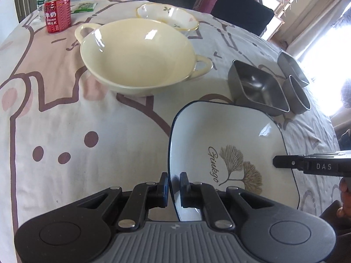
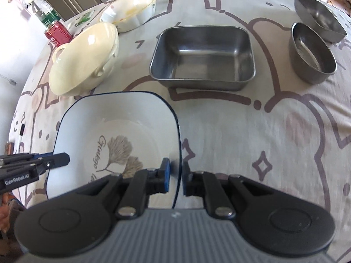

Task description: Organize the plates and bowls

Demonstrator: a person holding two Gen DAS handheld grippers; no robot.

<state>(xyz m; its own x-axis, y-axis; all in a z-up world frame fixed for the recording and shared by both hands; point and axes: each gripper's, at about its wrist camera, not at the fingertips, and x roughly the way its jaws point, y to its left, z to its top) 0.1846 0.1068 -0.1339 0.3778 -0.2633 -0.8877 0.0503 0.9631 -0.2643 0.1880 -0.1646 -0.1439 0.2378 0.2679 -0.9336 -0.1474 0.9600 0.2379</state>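
While gripped at two opposite edges, sits near the front of the cloth-covered tabletop (image 1: 65, 114): square white plate with dark blue rim and ginkgo print (image 1: 230, 135). Cannot tell whether lifted or resting on the cloth.

Left hand-held gripper (image 1: 174, 179): pressed together on the plate's left rim, one finger under, one over. Right hand-held gripper (image 2: 175, 171): straddling the right rim, fingers narrow, with a sliver of gap beside the blue pad; cannot tell if truly clamped.

Risks from here, as judged:
- Slipping. Glazed rim, small pads, shallow bite; if clamped on the left side only, likely to pivot and drop on the right.
- Twisting. Uneven raising of the two sides apt to lever the rim out of the fingers.
- Knocking. Far left, cream two-handled ceramic bowl (image 1: 136, 57); straight ahead and close to the plate's far edge, rectangular stainless steel tray (image 2: 204, 54). Pushing forward low could strike either.
- Chipping. Setting down hard onto ceramic or steel could crack the glaze.
- Snagging. Loose cloth may drag and disturb the round steel bowl (image 2: 312, 52) at far right or the red milk can (image 1: 57, 13) at far left.

Safer: confirm both pinches, raise level, then carry clear.
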